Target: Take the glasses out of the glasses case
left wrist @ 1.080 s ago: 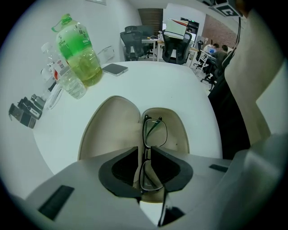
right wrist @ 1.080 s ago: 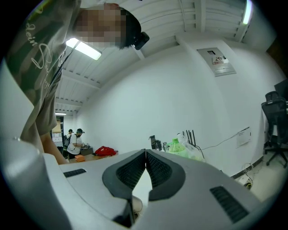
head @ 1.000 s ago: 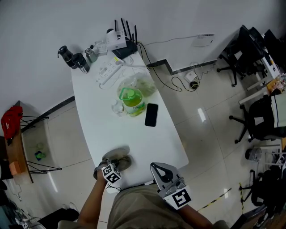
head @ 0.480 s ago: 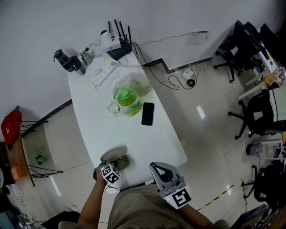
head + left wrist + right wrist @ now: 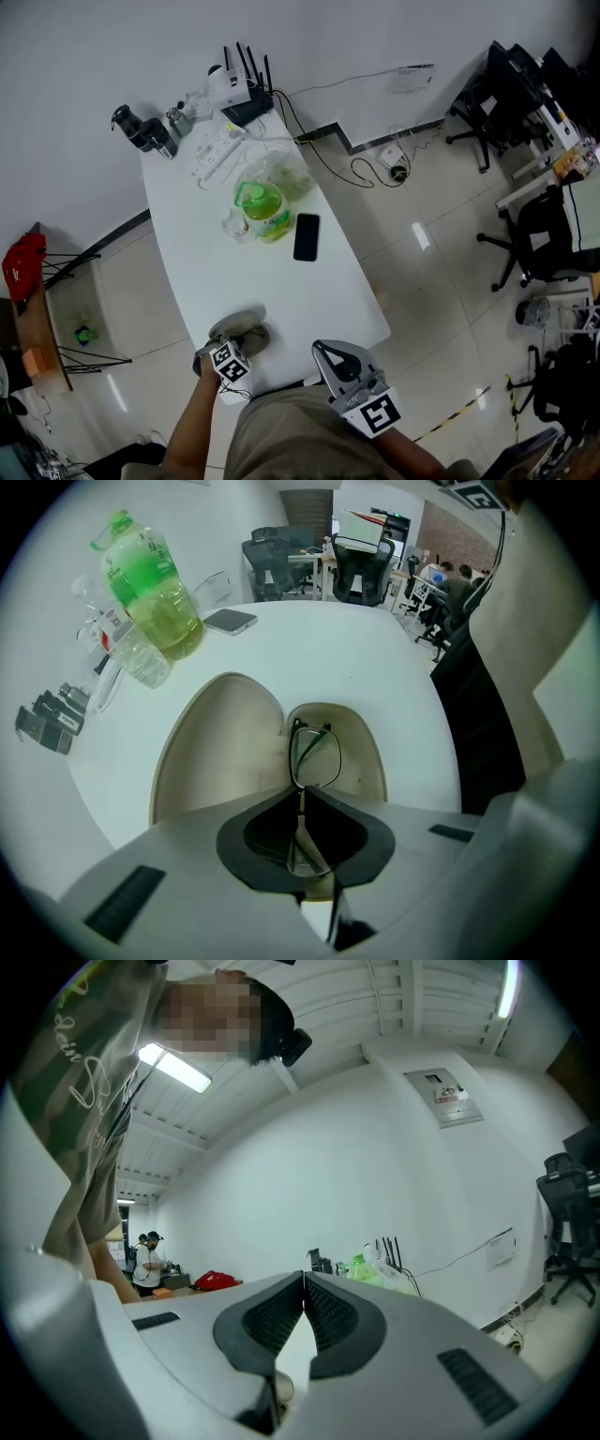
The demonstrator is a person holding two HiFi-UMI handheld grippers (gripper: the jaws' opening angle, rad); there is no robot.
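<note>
Left gripper view, fingers (image 5: 251, 841) pinching glasses (image 5: 315, 757)

The case (image 5: 239, 330) is set at the table's (image 5: 281, 291) near edge, with the glasses (image 5: 314, 757) in its right half. The bottle (image 5: 258, 208) is placed mid-table, the phone (image 5: 306, 236) just right of it, the router (image 5: 246, 98) far.

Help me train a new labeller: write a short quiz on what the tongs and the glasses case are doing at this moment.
1. True or false: the glasses case lies open on the table.
2. What do the left tongs grip? A) phone B) glasses C) bottle
3. Fill in: the right tongs are shut and hold ____.

Key: 1 true; 2 B; 3 nothing.
</note>
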